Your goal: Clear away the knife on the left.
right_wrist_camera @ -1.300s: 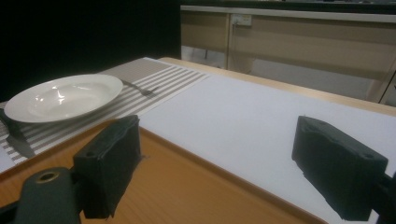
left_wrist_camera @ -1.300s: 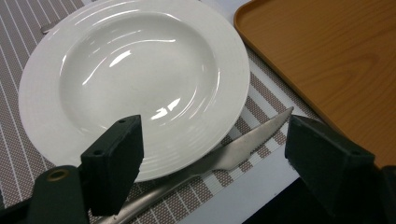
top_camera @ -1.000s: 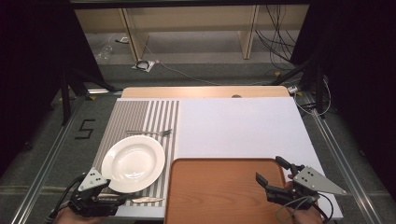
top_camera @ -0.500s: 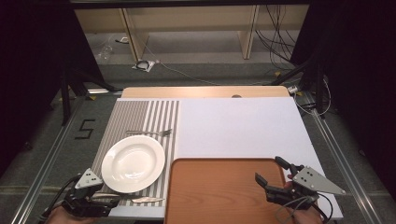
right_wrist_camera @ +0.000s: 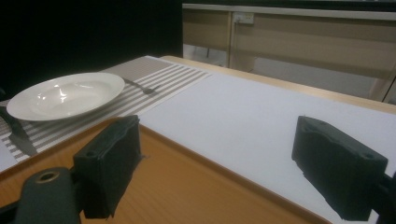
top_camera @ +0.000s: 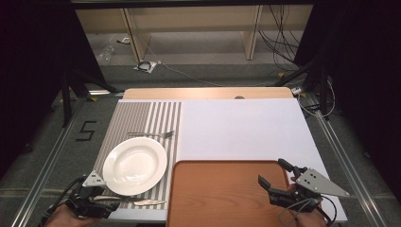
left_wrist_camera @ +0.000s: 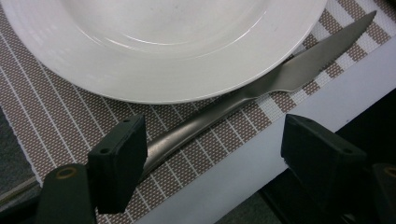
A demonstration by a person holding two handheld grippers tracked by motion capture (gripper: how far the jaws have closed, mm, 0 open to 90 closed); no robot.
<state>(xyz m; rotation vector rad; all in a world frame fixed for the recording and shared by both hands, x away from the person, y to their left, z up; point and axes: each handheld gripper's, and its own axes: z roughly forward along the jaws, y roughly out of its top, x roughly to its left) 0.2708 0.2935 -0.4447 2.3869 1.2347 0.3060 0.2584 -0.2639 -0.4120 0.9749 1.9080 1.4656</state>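
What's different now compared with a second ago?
The left gripper drew back toward the person and now sits open around the knife handle, not yet gripping. The plate, fork, tray and right gripper stayed where they were.

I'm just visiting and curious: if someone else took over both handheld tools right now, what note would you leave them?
Left tool: open, jaws astride the knife handle, not yet closed.
Right tool: open, holding nothing, over the tray at its right end.
Knife lies on the striped mat beside the plate's near rim; a fork lies beyond the plate.
Done: left tool lined up on the knife.
Left: probably close on the handle and lift; nothing is on the tray yet.
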